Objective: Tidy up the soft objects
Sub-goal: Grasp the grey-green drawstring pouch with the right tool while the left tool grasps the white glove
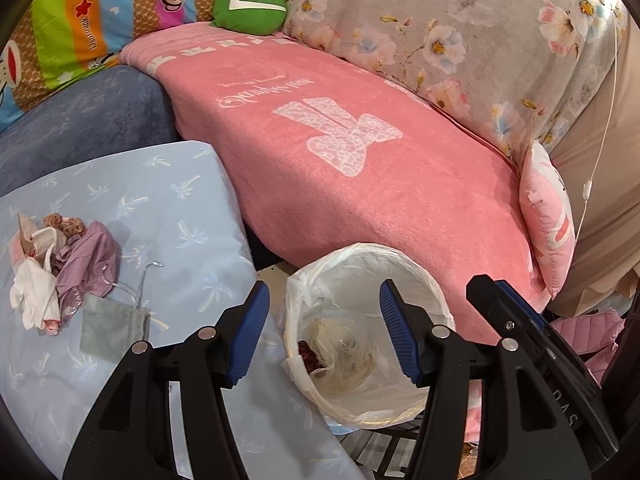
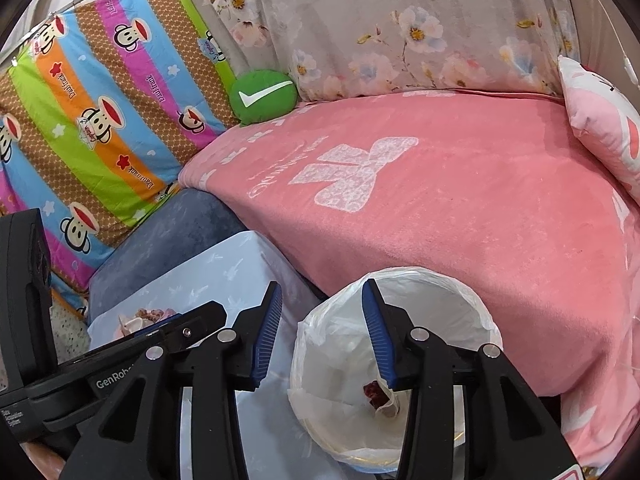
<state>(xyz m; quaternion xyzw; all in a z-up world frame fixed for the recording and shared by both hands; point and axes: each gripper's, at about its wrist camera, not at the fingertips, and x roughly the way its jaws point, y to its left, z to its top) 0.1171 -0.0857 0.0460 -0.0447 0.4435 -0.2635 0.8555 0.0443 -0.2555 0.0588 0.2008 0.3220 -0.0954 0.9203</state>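
In the left wrist view my left gripper point(image 1: 324, 332) sits at the bottom centre, its ribbed blue pads spread wide with nothing between them, framing a round bin point(image 1: 436, 300) lined with a thin crinkled white bag. At the left edge I see a small heap of soft items point(image 1: 64, 272): limp white and mauve cloth, a curly brown tuft, and a flat grey-green pouch point(image 1: 114, 330) just beside it, all on a smooth pale-blue palm-print sheet point(image 1: 168, 200). The heap runs roughly from upper left to lower right. A plush pink blanket point(image 1: 340, 184) crosses the middle, a round green cushion point(image 1: 248, 6) at top. In the right wrist view my right gripper point(image 2: 320, 332) is likewise spread apart and empty over the same bin point(image 2: 472, 300); the heap point(image 2: 148, 316) peeks out at lower left, mostly hidden behind the other gripper's body.
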